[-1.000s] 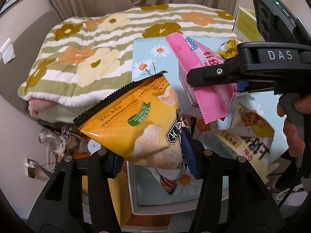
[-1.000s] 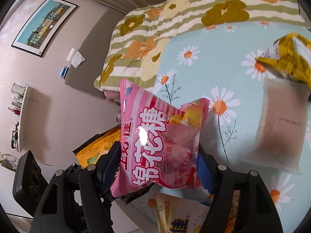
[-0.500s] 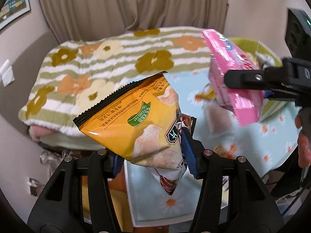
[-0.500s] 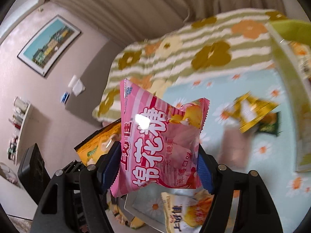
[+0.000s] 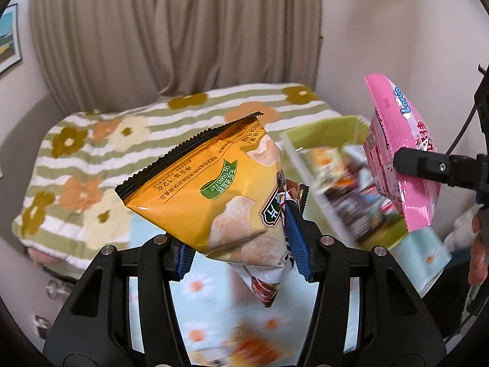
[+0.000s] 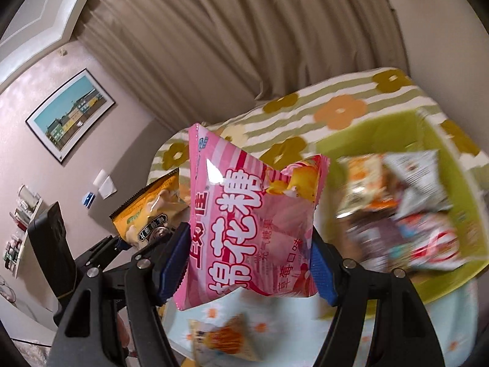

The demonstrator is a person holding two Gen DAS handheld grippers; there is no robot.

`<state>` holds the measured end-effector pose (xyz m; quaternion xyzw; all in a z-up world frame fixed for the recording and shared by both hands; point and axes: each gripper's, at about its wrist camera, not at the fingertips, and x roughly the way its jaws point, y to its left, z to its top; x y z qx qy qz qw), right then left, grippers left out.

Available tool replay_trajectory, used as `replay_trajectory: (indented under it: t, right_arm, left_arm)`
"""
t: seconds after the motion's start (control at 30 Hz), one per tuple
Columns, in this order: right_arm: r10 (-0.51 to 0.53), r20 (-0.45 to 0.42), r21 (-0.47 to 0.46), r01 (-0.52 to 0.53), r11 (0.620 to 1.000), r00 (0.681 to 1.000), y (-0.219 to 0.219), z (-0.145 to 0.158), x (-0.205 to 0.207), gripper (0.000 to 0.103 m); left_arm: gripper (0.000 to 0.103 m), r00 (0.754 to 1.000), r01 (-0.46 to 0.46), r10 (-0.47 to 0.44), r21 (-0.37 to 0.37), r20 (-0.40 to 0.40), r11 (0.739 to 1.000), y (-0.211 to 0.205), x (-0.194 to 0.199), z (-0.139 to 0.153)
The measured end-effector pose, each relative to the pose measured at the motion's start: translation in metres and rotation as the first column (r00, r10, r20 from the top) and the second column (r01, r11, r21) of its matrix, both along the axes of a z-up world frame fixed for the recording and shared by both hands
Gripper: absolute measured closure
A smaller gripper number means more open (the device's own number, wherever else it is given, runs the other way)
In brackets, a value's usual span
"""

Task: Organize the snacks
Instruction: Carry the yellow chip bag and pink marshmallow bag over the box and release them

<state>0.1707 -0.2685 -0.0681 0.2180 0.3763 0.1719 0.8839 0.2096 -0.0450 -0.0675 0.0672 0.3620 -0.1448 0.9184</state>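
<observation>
My left gripper (image 5: 241, 244) is shut on an orange chip bag (image 5: 207, 186) and holds it in the air, with a second small packet (image 5: 266, 284) hanging under it. My right gripper (image 6: 247, 269) is shut on a pink marshmallow bag (image 6: 244, 229), also in the air; that bag shows at the right in the left wrist view (image 5: 400, 159). A lime green box (image 6: 382, 134) holding several snack packets (image 6: 406, 214) sits ahead to the right, blurred. The orange bag also shows at the left in the right wrist view (image 6: 149, 211).
A light blue daisy-print cloth (image 5: 211, 302) lies below the grippers with a loose snack packet (image 6: 226, 339) on it. A striped flower blanket (image 5: 101, 153) covers the bed behind. Beige curtains (image 5: 171, 30) hang at the back. A framed picture (image 6: 70, 116) is on the left wall.
Both grippers have lifted and tilted up with their bags. The green box has come into view ahead to the right, and the cloth has dropped lower in the views.
</observation>
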Motion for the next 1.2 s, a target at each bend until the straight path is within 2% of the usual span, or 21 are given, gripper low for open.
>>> replay_trajectory:
  t: [0.13, 0.27, 0.47, 0.63, 0.67, 0.7, 0.73, 0.77, 0.93, 1.13, 1.2]
  right_arm:
    - [-0.019, -0.008, -0.018, 0.019, 1.0, 1.0, -0.054, 0.005, 0.008, 0.036]
    - [-0.022, -0.044, -0.04, 0.02, 0.999, 0.999, -0.094, -0.002, 0.016, 0.036]
    - [-0.02, -0.101, -0.054, 0.014, 0.998, 0.995, -0.124, -0.024, 0.023, 0.036]
    - [-0.063, -0.124, -0.052, 0.057, 0.997, 0.99, -0.142, -0.035, 0.021, 0.036]
    - [-0.071, -0.126, -0.051, 0.066, 0.997, 0.989, -0.144, -0.036, 0.021, 0.036]
    - [-0.083, -0.127, -0.05, 0.077, 0.996, 0.988, -0.147, -0.037, 0.02, 0.036]
    - [-0.095, -0.134, -0.048, 0.089, 0.995, 0.986, -0.15, -0.039, 0.019, 0.036]
    - [-0.099, -0.139, -0.044, 0.093, 0.995, 0.985, -0.151, -0.04, 0.019, 0.036]
    - [-0.097, -0.158, -0.108, 0.08, 0.991, 0.983, -0.145, -0.047, 0.019, 0.036]
    - [-0.08, -0.172, -0.182, 0.048, 0.982, 0.982, -0.132, -0.057, 0.021, 0.035]
    - [-0.078, -0.179, -0.221, 0.037, 0.975, 0.981, -0.126, -0.06, 0.021, 0.029]
  left_arm:
    - [0.054, 0.999, 0.028, -0.029, -0.04, -0.041, 0.999, -0.063, 0.016, -0.004]
    - [0.054, 0.99, 0.039, -0.049, -0.074, -0.129, 0.996, -0.119, 0.031, -0.024]
    - [0.054, 0.966, 0.058, -0.078, -0.087, -0.248, 0.995, -0.166, 0.039, -0.057]
    - [0.05, 0.939, 0.126, -0.148, -0.09, -0.31, 0.988, -0.183, 0.047, -0.073]
    - [0.041, 0.935, 0.145, -0.164, -0.081, -0.315, 0.986, -0.186, 0.047, -0.075]
    - [0.018, 0.934, 0.152, -0.167, -0.071, -0.316, 0.986, -0.187, 0.047, -0.077]
    - [0.007, 0.935, 0.155, -0.165, -0.057, -0.315, 0.986, -0.188, 0.046, -0.078]
    - [0.0, 0.938, 0.154, -0.161, -0.049, -0.307, 0.987, -0.186, 0.045, -0.077]
    - [0.0, 0.953, 0.139, -0.138, -0.016, -0.27, 0.99, -0.166, 0.039, -0.072]
    - [0.0, 0.959, 0.138, -0.131, 0.011, -0.251, 0.99, -0.156, 0.032, -0.065]
    - [0.0, 0.962, 0.137, -0.127, 0.026, -0.243, 0.99, -0.154, 0.03, -0.064]
